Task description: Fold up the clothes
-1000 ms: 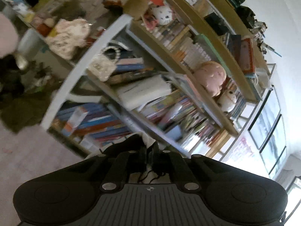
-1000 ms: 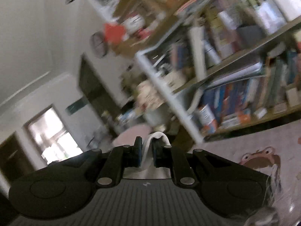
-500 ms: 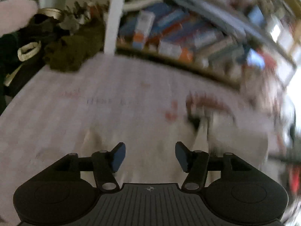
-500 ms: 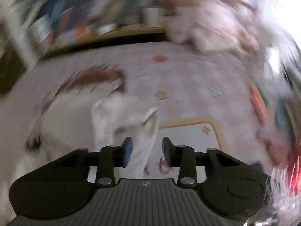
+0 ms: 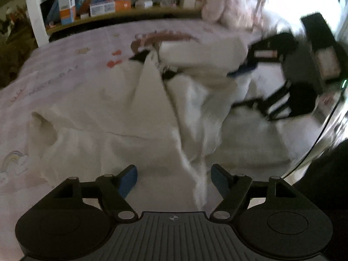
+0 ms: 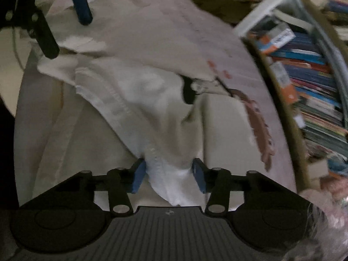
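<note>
The white garment [image 5: 152,113] lies crumpled on a pale pink printed bedsheet [image 5: 71,69], straight ahead of my left hand-held gripper [image 5: 173,179] and spreading off to its right. My left hand-held gripper has its blue pads wide apart, with nothing between them but the cloth lying below; whether the pads touch the cloth I cannot tell.

My right hand-held gripper [image 6: 168,174] is also spread open, and a bunched, stitched hem of the garment [image 6: 152,117] sits in the gap between its pads, brushing the left pad (no real pinch on it that I can see). From there the cloth fans forward and to the left, where the other hand-held gripper shows at the top left corner, one blue pad over the fabric edge.

Ahead of the left hand-held gripper, past the sheet, runs a low bookshelf [image 5: 104,6] crammed with books and boxes, with a white upright post [image 5: 35,15] at its left end. Ahead and to the right a pale plush toy [image 5: 219,10] sits by the shelf. In the right wrist view the same bookshelf [image 6: 308,82] crowds the right side, close by the sheet's edge, and a brown printed figure [image 6: 258,121] on the sheet lies just right of the garment.
</note>
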A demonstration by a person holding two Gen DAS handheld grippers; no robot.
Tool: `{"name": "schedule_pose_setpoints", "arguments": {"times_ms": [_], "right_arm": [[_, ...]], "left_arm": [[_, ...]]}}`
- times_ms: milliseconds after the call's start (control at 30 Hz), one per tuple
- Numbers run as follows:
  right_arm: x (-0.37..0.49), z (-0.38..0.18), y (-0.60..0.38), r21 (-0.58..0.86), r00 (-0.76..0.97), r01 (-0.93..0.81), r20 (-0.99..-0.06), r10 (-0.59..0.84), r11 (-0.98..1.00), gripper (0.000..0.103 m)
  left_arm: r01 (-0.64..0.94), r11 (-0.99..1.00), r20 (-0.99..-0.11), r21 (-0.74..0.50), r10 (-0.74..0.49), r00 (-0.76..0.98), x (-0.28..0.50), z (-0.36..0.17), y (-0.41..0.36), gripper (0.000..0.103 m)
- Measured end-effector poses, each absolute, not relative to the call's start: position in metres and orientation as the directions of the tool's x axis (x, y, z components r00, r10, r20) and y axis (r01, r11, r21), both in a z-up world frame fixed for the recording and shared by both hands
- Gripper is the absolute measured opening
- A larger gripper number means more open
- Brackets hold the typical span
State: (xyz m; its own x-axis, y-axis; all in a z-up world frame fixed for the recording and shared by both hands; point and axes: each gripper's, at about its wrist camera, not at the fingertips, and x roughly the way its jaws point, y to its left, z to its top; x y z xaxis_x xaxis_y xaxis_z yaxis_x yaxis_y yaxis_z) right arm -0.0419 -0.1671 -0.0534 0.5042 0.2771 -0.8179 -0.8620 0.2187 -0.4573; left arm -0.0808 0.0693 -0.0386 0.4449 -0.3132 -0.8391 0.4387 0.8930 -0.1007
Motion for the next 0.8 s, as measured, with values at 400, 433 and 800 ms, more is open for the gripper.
{"name": "schedule_pose_setpoints", "arguments": {"times_ms": [400,433,800], "right_arm": [[0.017,0.022,-0.19,-0.256,0.427,-0.879,-0.799,0.424,0.402,0.01],[0.03,0.035,-0.192,-0.253,0.452,-0.862,-0.774,0.443,0.439,0.01],[0.109,0.05,-0.201,-0.345,0.791,-0.489,-0.563,0.24,0.801,0.049]], "left_arm": [[0.192,0.898,-0.679,-0.395,-0.426,0.597,-0.005,0.035,0.183,0.005],[0.143,0.916,-0.671,-0.374,-0.374,0.64,0.009,0.041,0.192,0.004],[-0.052,0.966,-0.6,-0.254,-0.115,0.792,0.072,0.062,0.225,0.066]]}}
